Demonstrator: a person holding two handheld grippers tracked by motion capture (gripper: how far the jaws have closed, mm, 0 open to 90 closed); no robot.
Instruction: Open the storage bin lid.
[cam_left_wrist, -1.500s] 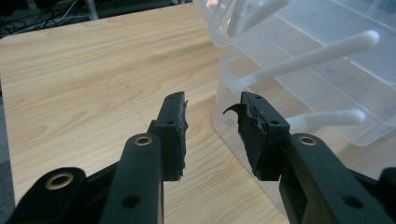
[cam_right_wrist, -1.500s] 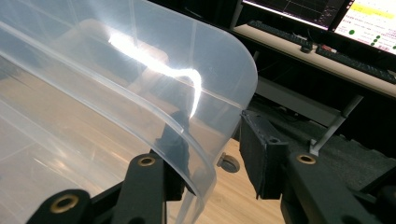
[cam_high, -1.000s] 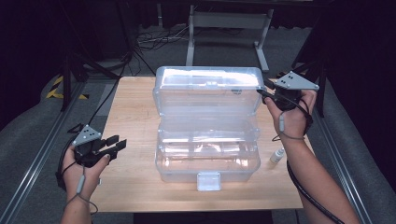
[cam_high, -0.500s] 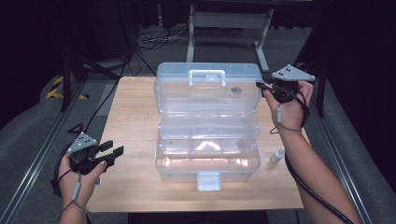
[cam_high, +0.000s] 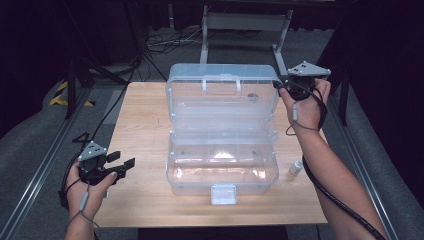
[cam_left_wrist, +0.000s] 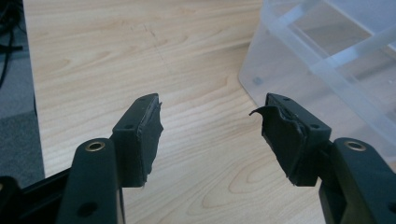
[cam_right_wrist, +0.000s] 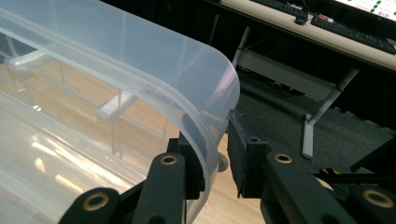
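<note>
Your right hand-held gripper sits at the far right corner of the clear plastic box, where the raised lid ends. In the right gripper view, the lid's curved rim passes between the two black jaws: one jaw lies inside the rim, the other outside it, and the gap between them is narrow. Whether the pads actually press on the plastic, you cannot tell from these views.

The box stands in the middle of the wooden surface, its lid tilted up and back, its base open toward you, with a white latch on the near wall.

Your left hand-held gripper hangs over the near left part of the surface, well apart from the box. In the left gripper view, its jaws stand wide apart with nothing between them but bare wood, and the box's lower corner shows ahead at the right.

A small white bottle lies on the surface just beside the right side of the box's base.
</note>
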